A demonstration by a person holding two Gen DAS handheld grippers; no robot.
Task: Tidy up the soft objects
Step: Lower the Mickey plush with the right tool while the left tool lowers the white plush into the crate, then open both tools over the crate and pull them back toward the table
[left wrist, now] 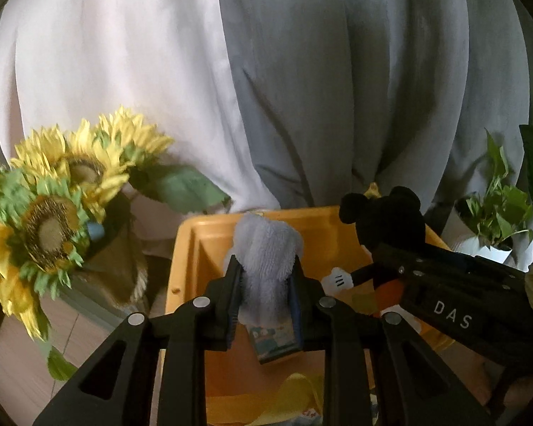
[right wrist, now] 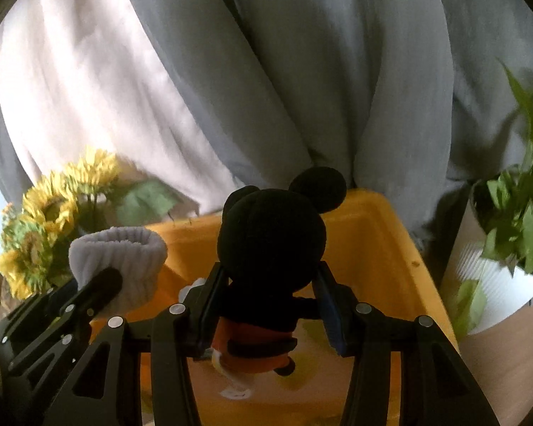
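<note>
A grey fuzzy sock (left wrist: 266, 245) is pinched upright between the pads of my left gripper (left wrist: 265, 266), which is shut on it above the open yellow bin (left wrist: 195, 248). Beside it on the right, a black mouse plush with red shorts (right wrist: 273, 234) hangs in my right gripper (right wrist: 270, 273), both fingers pressed against its body, over the same yellow bin (right wrist: 373, 241). In the left wrist view the plush (left wrist: 387, 220) shows its white glove. The sock (right wrist: 124, 252) appears at the left of the right wrist view. Inside the bin lie a small cartoon-printed pack (left wrist: 273, 337) and yellow fabric (left wrist: 295, 387).
Artificial sunflowers (left wrist: 53, 213) stand left of the bin. A green plant in a white ribbed pot (right wrist: 515, 230) stands to its right. Grey and white curtains (left wrist: 302, 71) hang right behind the bin. Wooden floor shows at the lower left.
</note>
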